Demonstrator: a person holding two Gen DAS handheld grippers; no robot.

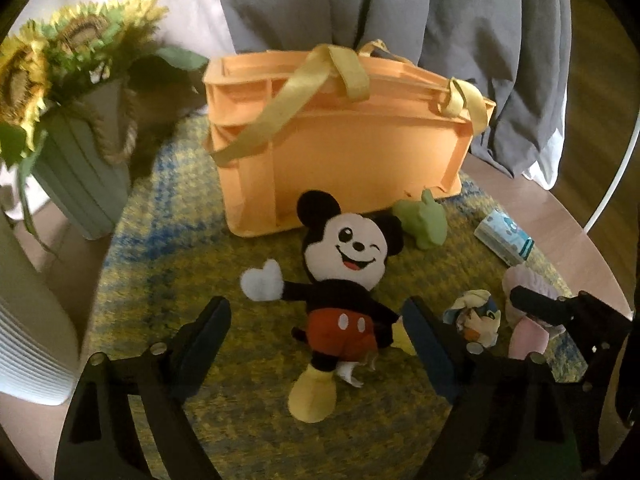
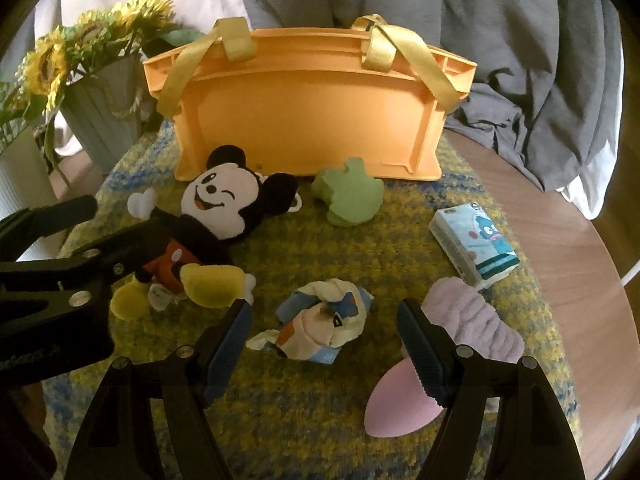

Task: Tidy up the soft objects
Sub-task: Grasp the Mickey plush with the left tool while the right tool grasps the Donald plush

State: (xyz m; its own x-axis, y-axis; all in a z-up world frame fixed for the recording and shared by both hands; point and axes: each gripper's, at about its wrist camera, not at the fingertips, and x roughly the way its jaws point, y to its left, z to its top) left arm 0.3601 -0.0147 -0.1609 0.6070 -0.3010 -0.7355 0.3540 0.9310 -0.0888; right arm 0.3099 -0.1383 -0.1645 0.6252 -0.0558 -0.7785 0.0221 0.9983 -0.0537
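A Mickey Mouse plush lies face up on the yellow-blue rug. My left gripper is open, its fingers on either side of the plush's body, just above it. The plush also shows in the right wrist view. My right gripper is open over a crumpled printed cloth. A green soft toy, a tissue pack, a lilac fluffy headband and a pink soft piece lie around. An orange basket with yellow handles stands behind.
A grey pot of sunflowers stands at the back left. Grey and white fabric hangs behind the basket. The round wooden table edge shows at the right. A white ribbed object is at the left.
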